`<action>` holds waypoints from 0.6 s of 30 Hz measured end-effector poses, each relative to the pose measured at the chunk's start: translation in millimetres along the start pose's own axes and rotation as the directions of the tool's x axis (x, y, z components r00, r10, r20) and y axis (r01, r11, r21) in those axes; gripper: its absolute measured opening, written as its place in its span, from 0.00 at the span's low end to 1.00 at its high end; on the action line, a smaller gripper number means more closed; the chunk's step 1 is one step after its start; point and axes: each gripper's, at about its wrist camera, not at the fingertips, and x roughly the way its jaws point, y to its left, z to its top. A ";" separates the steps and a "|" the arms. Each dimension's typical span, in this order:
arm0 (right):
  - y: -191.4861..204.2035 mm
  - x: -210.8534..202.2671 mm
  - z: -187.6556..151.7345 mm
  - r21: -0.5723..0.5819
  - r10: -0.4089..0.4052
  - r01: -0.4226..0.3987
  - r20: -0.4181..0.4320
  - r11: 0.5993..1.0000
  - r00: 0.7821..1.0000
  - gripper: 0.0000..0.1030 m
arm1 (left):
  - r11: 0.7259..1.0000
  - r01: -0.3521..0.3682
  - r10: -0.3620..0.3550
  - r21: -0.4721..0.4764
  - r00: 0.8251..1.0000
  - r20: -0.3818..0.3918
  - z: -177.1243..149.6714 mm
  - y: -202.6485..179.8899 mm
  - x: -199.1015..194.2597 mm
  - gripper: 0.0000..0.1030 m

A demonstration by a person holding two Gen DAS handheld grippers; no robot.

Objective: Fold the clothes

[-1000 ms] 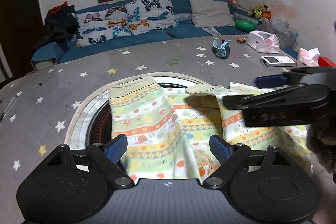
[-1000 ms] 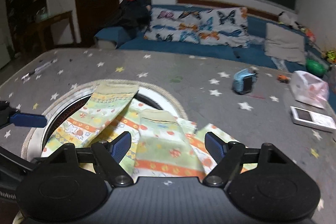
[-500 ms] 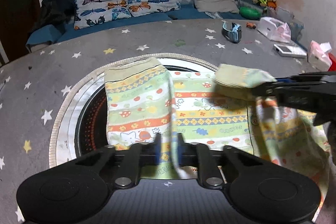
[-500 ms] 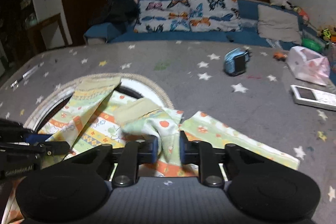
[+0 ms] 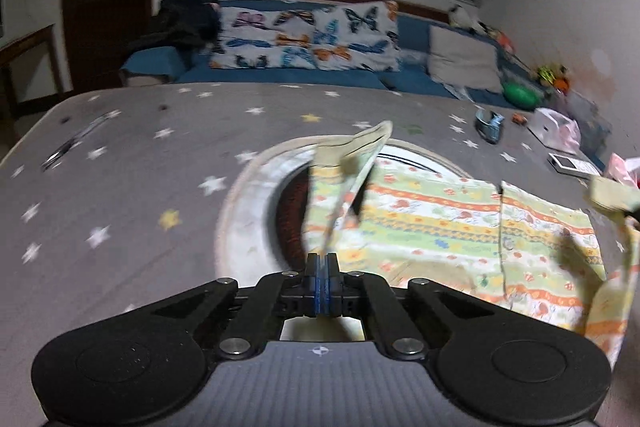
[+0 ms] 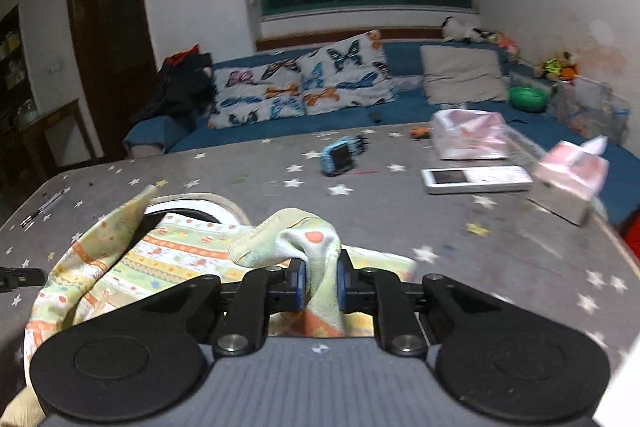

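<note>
The garment (image 5: 440, 223) is spread on the counter (image 5: 132, 163), its long axis running left to right, partly over a round mat (image 5: 248, 211). Its left sleeve (image 5: 352, 163) is pinched in the left gripper (image 5: 321, 267) and lifted; the right sleeve (image 6: 304, 239) is pinched in the right gripper (image 6: 320, 279). The body lies far of both jaws, so an inward fold would be carried across it from each side.

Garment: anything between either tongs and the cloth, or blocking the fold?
Nothing between: both tongs already pinch the garment, left tongs on one lifted sleeve, right tongs on the other. The spread middle of the cloth carries nothing. The toy and phone lie apart from it.
</note>
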 end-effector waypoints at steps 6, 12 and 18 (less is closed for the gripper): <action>-28.4 -35.8 -26.4 0.066 -0.059 0.058 0.012 0.996 0.998 0.13 | 0.998 -0.025 0.025 -0.063 1.000 -0.001 -21.8 25.2 -27.4 0.00; -51.6 -59.0 -59.5 0.131 -0.136 0.138 -0.024 0.982 0.990 0.13 | 1.000 0.028 -0.028 -0.007 0.999 0.030 -7.0 8.3 -35.8 0.05; -72.5 -69.4 -87.3 0.179 -0.196 0.210 -0.091 0.961 0.976 0.13 | 0.992 0.048 -0.052 0.120 0.998 0.030 16.4 -36.2 -10.2 0.37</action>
